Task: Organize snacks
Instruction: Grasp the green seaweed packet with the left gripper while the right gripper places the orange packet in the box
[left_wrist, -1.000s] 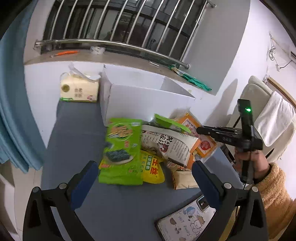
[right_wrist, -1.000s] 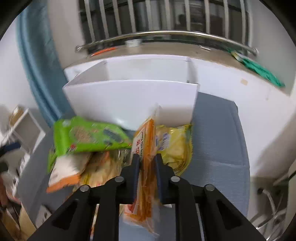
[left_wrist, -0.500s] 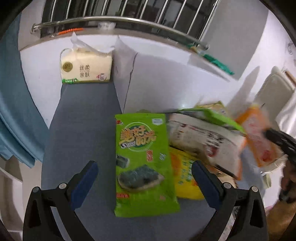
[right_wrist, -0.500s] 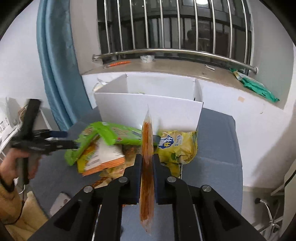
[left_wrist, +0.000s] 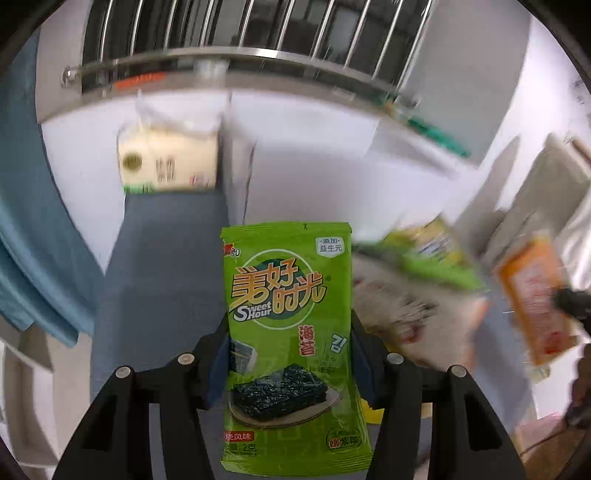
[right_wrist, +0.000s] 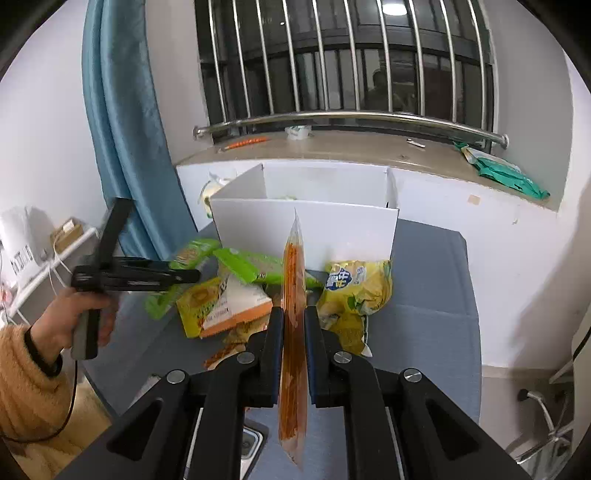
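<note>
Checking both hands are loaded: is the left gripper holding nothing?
No, the left gripper is shut on the green seaweed packet.

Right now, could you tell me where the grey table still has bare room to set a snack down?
Free patches: the grey table right of the yellow snack bag, out to its right edge, and the strip between the blue curtain and the white box, below the tissue pack. Crowded: the snack pile directly before the box.
</note>
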